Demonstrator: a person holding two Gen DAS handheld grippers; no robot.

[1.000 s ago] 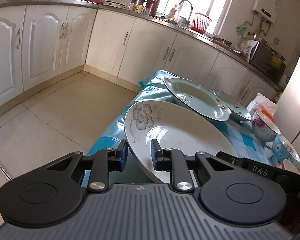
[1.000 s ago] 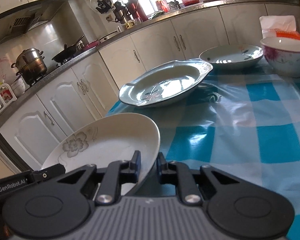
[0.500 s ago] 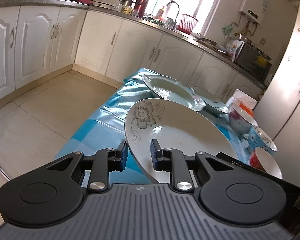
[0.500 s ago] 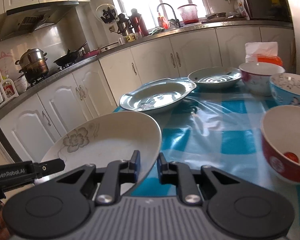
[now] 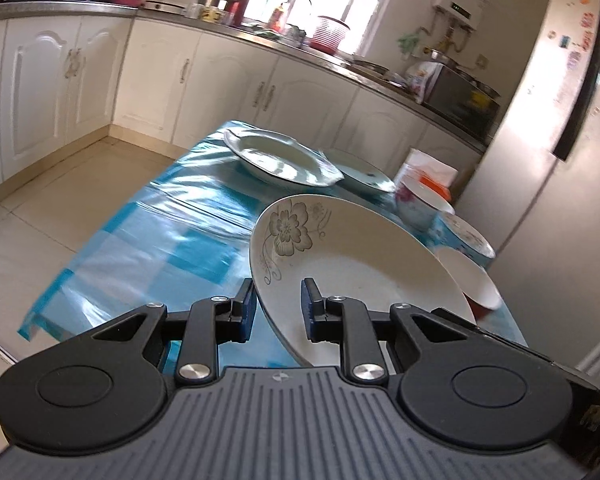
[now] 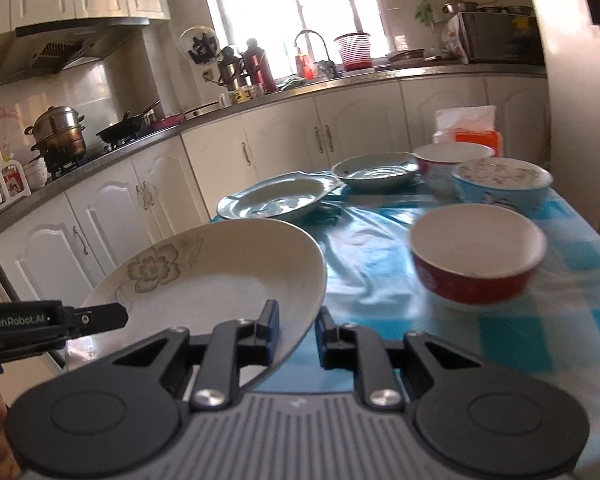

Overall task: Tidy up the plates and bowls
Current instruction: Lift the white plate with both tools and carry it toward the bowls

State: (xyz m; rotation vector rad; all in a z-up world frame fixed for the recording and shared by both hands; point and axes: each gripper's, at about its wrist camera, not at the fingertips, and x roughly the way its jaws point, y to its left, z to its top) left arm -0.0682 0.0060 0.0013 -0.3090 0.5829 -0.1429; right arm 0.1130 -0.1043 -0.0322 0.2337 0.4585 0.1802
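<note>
Tabletop: blue-checked cloth, carrying plates and bowls.
Flowered plate: lifted and tilted above the near tabletop, gripped on both sides.
Oval dish: far end, beside round plate.
Red bowl: right of flowered plate, apart.
Left gripper: jaws clenched on plate's near rim.
Right gripper: jaws clenched on opposite rim.

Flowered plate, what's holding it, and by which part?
Both tongs, left and right, pinch the flowered plate by its rim, on opposite edges.
</note>
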